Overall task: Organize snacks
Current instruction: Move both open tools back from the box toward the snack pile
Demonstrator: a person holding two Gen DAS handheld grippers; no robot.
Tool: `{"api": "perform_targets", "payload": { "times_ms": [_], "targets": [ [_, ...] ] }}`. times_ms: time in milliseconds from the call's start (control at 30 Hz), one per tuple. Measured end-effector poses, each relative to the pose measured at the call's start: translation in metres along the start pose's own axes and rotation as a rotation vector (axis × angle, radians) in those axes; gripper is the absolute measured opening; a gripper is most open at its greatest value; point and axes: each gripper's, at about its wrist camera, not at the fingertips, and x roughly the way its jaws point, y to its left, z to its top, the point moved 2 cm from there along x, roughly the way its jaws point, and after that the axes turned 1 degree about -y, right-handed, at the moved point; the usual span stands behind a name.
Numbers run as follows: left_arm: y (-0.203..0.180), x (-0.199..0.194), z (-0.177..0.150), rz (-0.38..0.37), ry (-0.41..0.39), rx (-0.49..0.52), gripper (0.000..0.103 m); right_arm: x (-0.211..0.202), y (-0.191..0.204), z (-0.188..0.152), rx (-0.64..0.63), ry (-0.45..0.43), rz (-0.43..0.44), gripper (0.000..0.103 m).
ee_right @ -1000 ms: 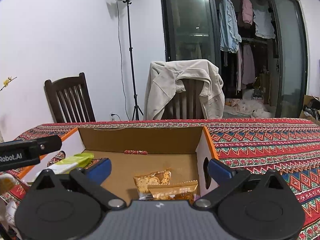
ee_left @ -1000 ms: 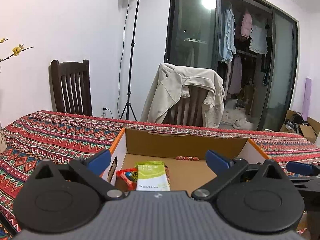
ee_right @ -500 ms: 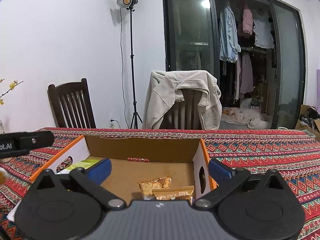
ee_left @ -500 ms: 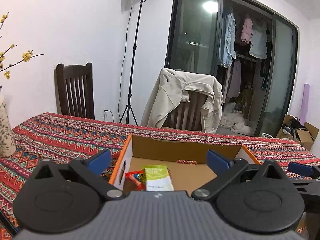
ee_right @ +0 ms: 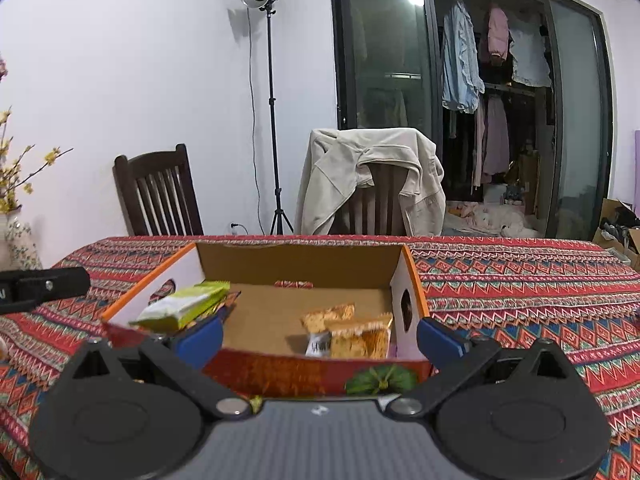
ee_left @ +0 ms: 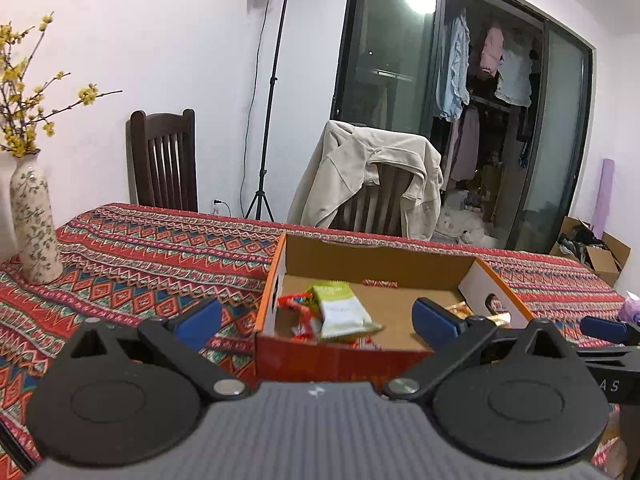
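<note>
Jaws on both grippers, left [ee_left: 316, 318] and right [ee_right: 320, 338], spread wide, empty. Ahead sits open orange-rimmed cardboard box [ee_right: 298, 264] w/ green-white snack packet [ee_left: 342, 310] at left, tan biscuit packs [ee_right: 352, 330] at right, on red patterned desk [ee_right: 520, 280].

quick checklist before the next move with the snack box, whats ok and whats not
1. Left gripper open and holding nothing: ok.
2. Right gripper open and holding nothing: ok.
3. Open cardboard box with orange rim upright on the red patterned tablecloth: ok.
4. Green and white snack packet inside the box, at its left side: ok.
5. Orange biscuit packets inside, at the right side: ok.
6. Any snacks left outside the box: cannot tell, the near table is hidden behind the grippers.
</note>
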Motion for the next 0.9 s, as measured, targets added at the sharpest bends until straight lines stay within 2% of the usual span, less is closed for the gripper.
{"api": "perform_targets", "payload": {
  "times_ms": [467,900],
  "targets": [
    [0.018,-0.049,-0.051,-0.015,0.043,0.019,0.103,-0.054,0.018,-0.053,-0.054,0.046,0.016,0.103],
    [0.034,-0.069,-0.095,-0.012,0.118,0.007,0.103,-0.079,0.035,-0.101,-0.080,0.131,0.054,0.103]
  ]
}}
